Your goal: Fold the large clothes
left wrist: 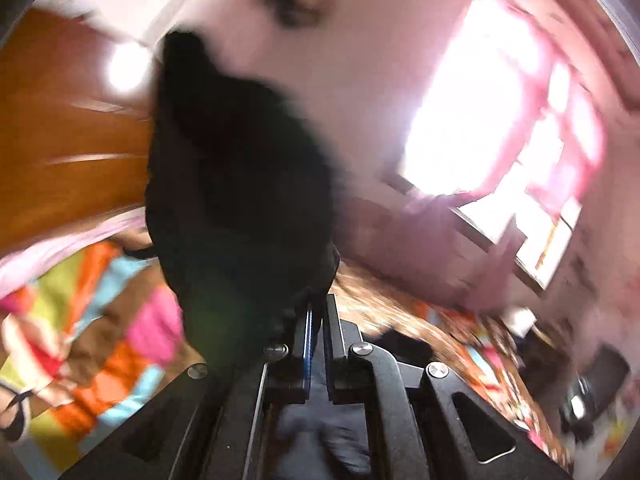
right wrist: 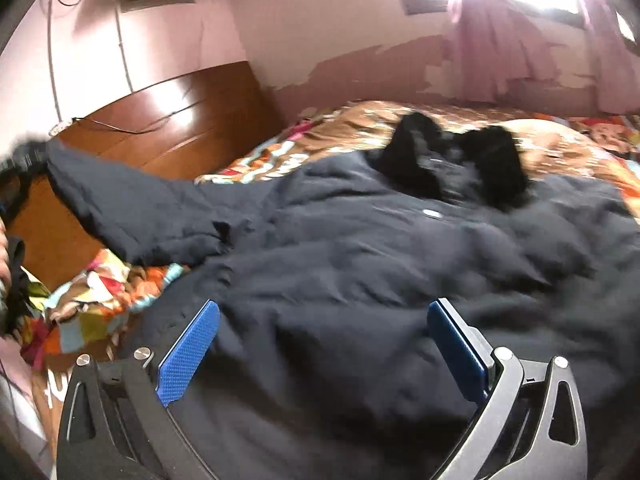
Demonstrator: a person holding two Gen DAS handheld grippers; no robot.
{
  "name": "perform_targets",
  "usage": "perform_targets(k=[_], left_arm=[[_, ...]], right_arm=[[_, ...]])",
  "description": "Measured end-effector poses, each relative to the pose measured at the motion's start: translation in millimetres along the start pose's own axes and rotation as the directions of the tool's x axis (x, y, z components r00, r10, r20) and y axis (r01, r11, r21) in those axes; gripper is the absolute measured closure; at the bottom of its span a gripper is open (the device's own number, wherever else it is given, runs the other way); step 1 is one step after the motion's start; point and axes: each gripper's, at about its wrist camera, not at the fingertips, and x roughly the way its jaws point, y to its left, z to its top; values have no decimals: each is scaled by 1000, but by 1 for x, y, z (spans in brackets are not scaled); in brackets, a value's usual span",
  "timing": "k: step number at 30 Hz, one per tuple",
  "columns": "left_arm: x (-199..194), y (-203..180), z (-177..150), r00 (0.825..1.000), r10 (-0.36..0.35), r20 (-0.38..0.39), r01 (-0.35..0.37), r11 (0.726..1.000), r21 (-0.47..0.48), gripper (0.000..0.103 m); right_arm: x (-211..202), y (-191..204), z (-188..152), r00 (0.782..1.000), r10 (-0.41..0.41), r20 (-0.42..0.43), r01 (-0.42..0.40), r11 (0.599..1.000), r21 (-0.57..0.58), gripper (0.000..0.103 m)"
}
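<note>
A bed covered with a multicoloured patchwork bedspread (right wrist: 120, 280) is filling a pink-walled room, with a glossy brown wooden headboard (right wrist: 172, 120) standing at its head and bright daylight pouring through a window hung with a pink curtain (right wrist: 504, 52). A large dark navy padded coat (right wrist: 360, 248) is lying spread over the bed, its black furry hood trim (right wrist: 452, 164) bunched near the far end and one sleeve stretching out toward the left edge of the right wrist view.

The left claw (left wrist: 317, 320) is pinching a fold of that dark coat, its fingers pressed nearly together on the fabric, and the cloth is hanging up in front of the lens as a dark blurred mass. The right claw (right wrist: 320, 344) is hovering just over the coat's lower part with its blue-padded fingers (right wrist: 188, 352) spread wide, gripping nothing.

Only the right wrist view is showing the whole garment laid out; the left wrist view is tilted and blurred, showing mostly the walls and window.
</note>
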Motion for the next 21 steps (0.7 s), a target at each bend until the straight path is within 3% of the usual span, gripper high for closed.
perform_targets(k=[2, 6, 10, 14, 16, 19, 21], left_arm=[[9, -39, -5, 990, -116, -80, 121, 992, 48, 98], [39, -109, -34, 941, -257, -220, 288, 950, 121, 98], [80, -164, -87, 868, -337, -364, 402, 908, 116, 98], [123, -197, -145, 800, -323, -506, 426, 900, 98, 98], [142, -203, -175, 762, -298, -575, 420, 903, 89, 98], [160, -203, -223, 685, -280, -673, 443, 893, 79, 98], [164, -202, -250, 652, -243, -718, 429, 900, 84, 98]], right_arm=[[-17, -18, -8, 999, -44, -14, 44, 999, -3, 1], [-63, -66, -19, 1000, -29, 1, 29, 996, 87, 1], [-104, -105, -30, 997, -70, 19, 67, 988, 141, 1], [-137, -142, -39, 994, -100, 35, 91, 977, 193, 1], [-147, -161, -43, 998, -50, 45, 37, 968, 250, 1], [-153, -178, -51, 997, 10, 75, -36, 936, 349, 1], [-147, -187, -56, 995, 32, 94, -68, 907, 417, 1]])
